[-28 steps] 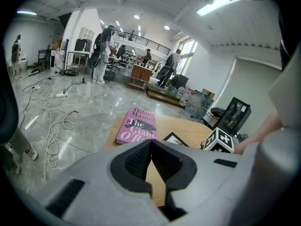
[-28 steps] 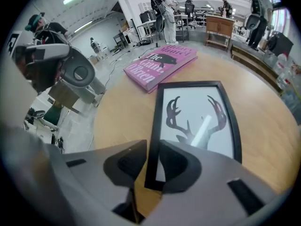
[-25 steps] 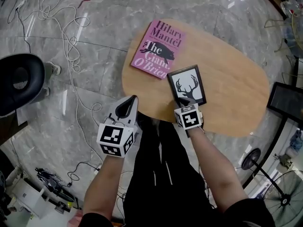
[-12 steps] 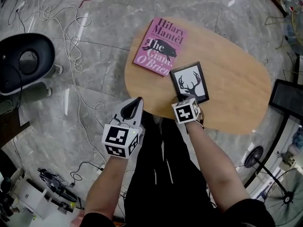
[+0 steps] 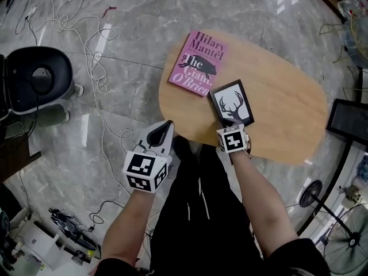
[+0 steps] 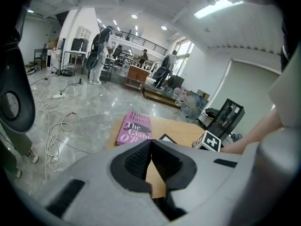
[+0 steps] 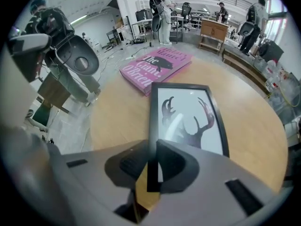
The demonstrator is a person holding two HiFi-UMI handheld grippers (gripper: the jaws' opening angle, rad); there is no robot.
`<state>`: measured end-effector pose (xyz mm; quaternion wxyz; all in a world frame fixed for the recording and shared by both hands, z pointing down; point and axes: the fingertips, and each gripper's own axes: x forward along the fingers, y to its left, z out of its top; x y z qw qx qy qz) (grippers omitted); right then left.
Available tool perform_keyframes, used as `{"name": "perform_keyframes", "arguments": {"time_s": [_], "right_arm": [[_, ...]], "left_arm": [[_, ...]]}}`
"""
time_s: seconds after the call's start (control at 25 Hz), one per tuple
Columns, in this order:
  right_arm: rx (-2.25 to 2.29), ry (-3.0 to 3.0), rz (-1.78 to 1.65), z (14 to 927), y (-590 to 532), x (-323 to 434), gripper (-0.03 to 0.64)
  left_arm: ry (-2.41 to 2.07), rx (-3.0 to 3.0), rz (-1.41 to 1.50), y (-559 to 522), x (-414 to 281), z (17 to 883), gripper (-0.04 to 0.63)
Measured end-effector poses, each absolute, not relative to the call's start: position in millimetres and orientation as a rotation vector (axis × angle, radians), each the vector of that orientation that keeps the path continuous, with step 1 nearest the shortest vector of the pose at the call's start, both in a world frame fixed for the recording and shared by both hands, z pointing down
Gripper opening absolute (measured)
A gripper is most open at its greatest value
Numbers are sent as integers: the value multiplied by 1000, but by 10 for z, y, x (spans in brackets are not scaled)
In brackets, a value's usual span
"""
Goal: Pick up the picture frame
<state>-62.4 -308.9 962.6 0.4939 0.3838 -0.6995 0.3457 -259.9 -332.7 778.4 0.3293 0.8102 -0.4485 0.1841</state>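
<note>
Gripper positions at an oval wooden table (image 5: 282,114) standing on a grey marble-patterned floor (image 5: 115,39). A black picture frame (image 5: 232,103) with a white print of dark antlers lies near the table's near edge, its long sides running away from the person. Just beyond its far-left corner, a pink paperback book (image 5: 198,63) lies flat on the table's far-left part; whether the two touch cannot be told. The right gripper (image 5: 227,126) points steeply down at the frame's near end. In the right gripper view its jaws are closing, and the frame's left border (image 7: 149,121) runs between them, with a pad (image 7: 167,161) close against each side and no gap visible. The left gripper (image 5: 165,124) hangs over the floor just off the table's near-left edge, well apart from the frame. In the left gripper view its jaw tips (image 6: 150,142) meet, with nothing between them; the book (image 6: 134,128) shows beyond. White cables (image 5: 92,68) trail across the floor at far left.
</note>
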Motion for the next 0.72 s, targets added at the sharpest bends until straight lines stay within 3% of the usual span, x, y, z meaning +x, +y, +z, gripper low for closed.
{"name": "perform_keyframes", "arguments": {"time_s": [0.72], "right_arm": [[1164, -1901, 879, 7412, -3083, -427, 69]], "left_arm": [[-1107, 2274, 343, -3459, -2202, 6156, 6]]}}
